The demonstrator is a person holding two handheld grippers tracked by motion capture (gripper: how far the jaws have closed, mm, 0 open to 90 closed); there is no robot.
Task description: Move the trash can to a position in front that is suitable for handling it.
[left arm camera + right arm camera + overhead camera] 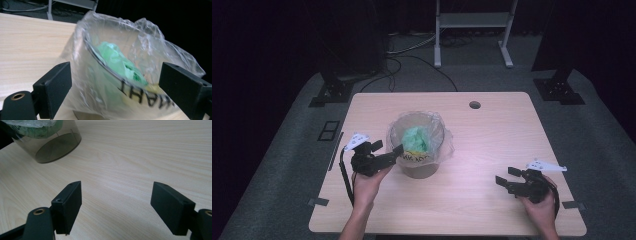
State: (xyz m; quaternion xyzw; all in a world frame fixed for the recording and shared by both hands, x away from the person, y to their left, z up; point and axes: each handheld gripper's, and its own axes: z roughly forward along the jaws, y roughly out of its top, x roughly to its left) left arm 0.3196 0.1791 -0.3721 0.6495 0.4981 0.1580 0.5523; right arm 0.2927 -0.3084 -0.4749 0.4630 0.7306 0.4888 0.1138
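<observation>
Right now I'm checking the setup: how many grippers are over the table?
2. The left gripper sits at the near-left side of the bin, jaws open around its plastic liner. The right gripper hovers open over bare table at near right.

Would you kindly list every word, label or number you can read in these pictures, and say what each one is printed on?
"HAHT", seen mirrored or upside down, in black letters on the clear plastic bag lining the small bin; the word is cut off in the left gripper view, so it is only part of a longer print.
Black lettering on a yellow patch at the bin's front in the high view: too small to read.
Nothing else carries readable text.
</observation>
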